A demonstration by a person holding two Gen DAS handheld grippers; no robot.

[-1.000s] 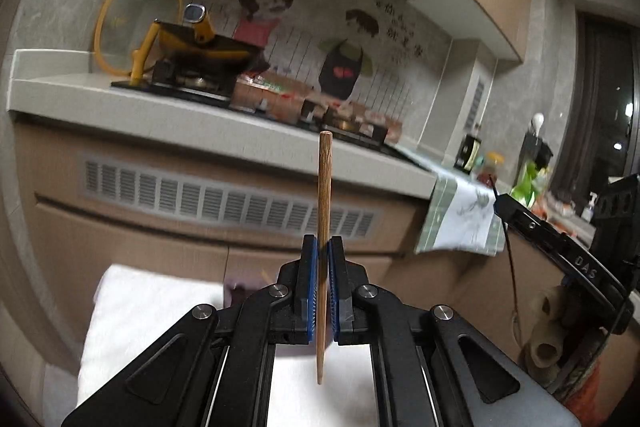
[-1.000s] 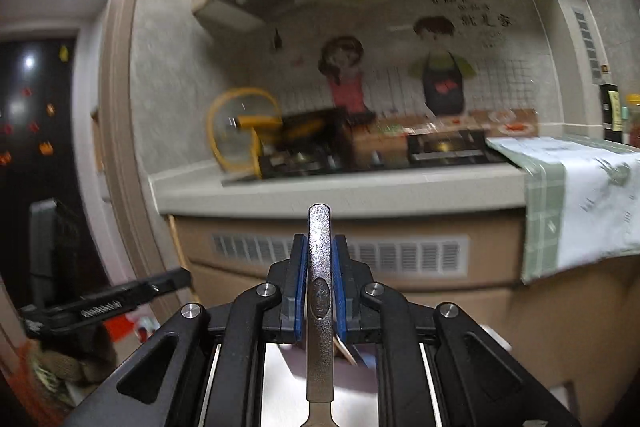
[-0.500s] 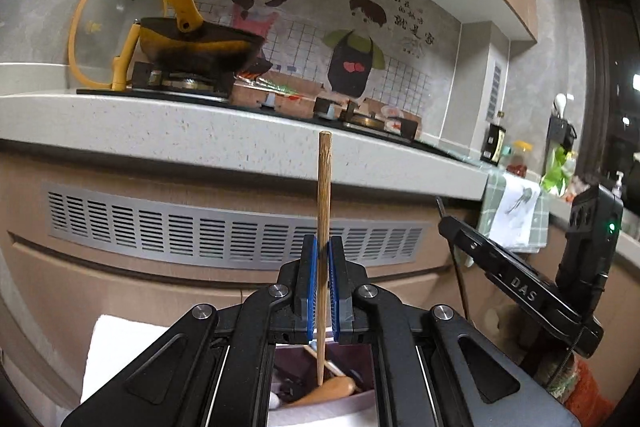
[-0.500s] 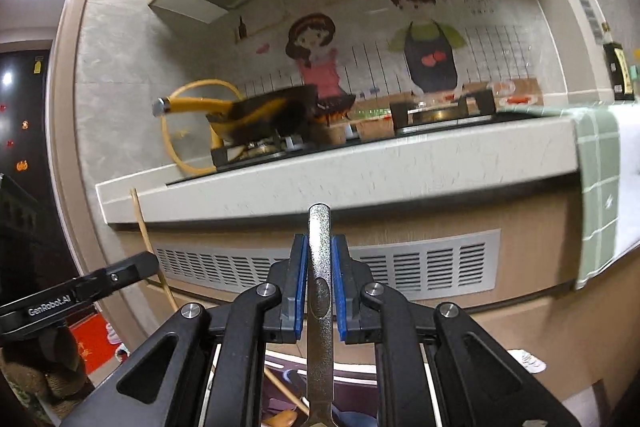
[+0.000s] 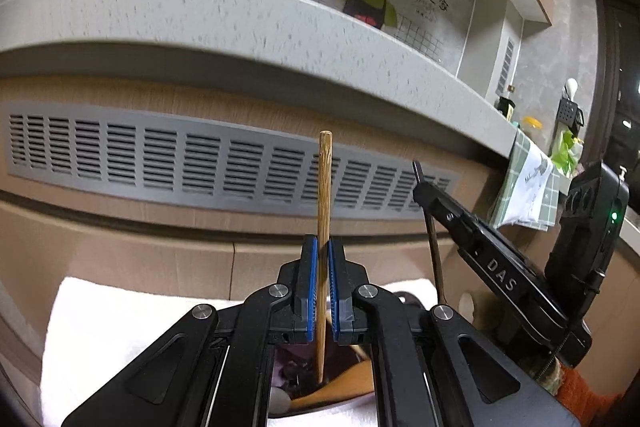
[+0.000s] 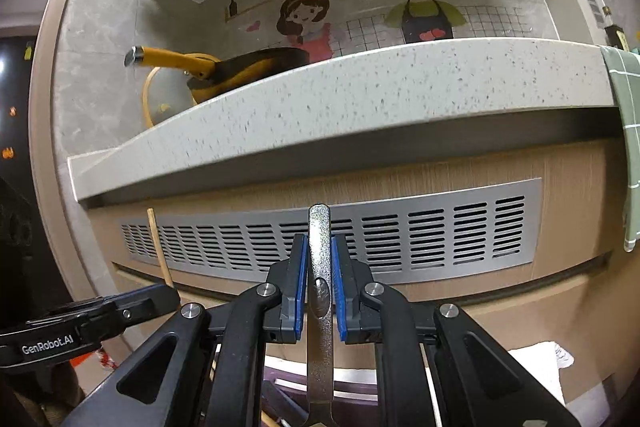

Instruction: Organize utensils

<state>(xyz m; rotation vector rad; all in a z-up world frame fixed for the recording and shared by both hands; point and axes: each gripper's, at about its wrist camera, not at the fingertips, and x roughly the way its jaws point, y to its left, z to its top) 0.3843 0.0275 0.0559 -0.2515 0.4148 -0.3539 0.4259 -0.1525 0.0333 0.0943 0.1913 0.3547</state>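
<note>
Below the counter edge, left to right: left gripper pinching an upright chopstick, tip over the dark tray on a white towel; right gripper clamped on a metal utensil handle. Step: carrying to tray. Next, likely: lower, release into compartments.

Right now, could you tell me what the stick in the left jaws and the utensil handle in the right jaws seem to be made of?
Stick: probably bamboo or wood; matte tan, fine lengthwise grain. Utensil handle: likely steel; silvery, speckled glints.
</note>
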